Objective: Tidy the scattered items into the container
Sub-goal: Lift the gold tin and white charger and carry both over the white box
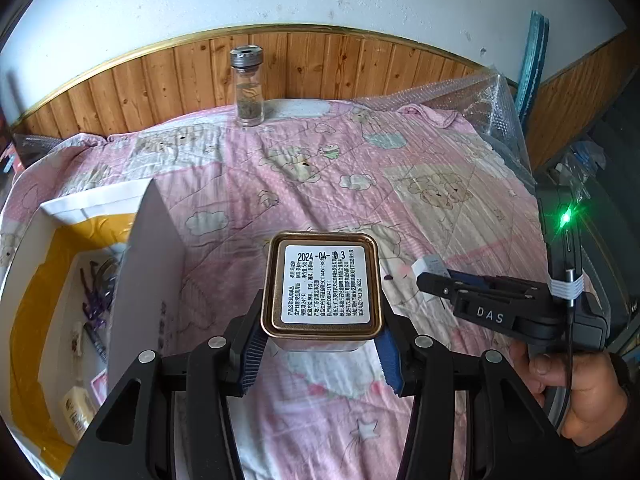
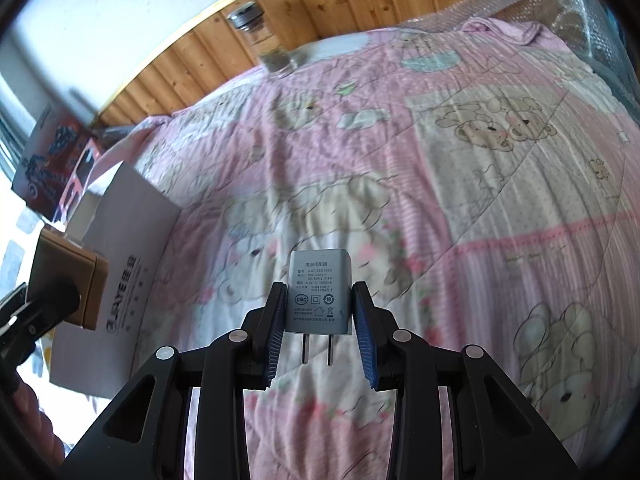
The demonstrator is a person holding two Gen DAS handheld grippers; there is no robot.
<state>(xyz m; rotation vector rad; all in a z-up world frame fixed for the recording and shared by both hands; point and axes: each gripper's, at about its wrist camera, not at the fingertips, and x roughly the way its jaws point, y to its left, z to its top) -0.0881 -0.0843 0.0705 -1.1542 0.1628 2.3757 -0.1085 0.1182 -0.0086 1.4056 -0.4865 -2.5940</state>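
Transport step, both hands loaded. Left gripper (image 1: 320, 344) clamps the gold tin (image 1: 320, 286) between its blue pads, lifted over the near part of the quilt (image 1: 400, 152). Right gripper (image 2: 318, 328) pinches the grey charger (image 2: 319, 292), prongs toward the camera, above the quilt's near middle. White box (image 1: 148, 264) stands at the quilt's left edge, some items already inside. Next move, likely: carry each load left over the box wall, then release. Glass jar (image 1: 248, 86) waits at the far edge.
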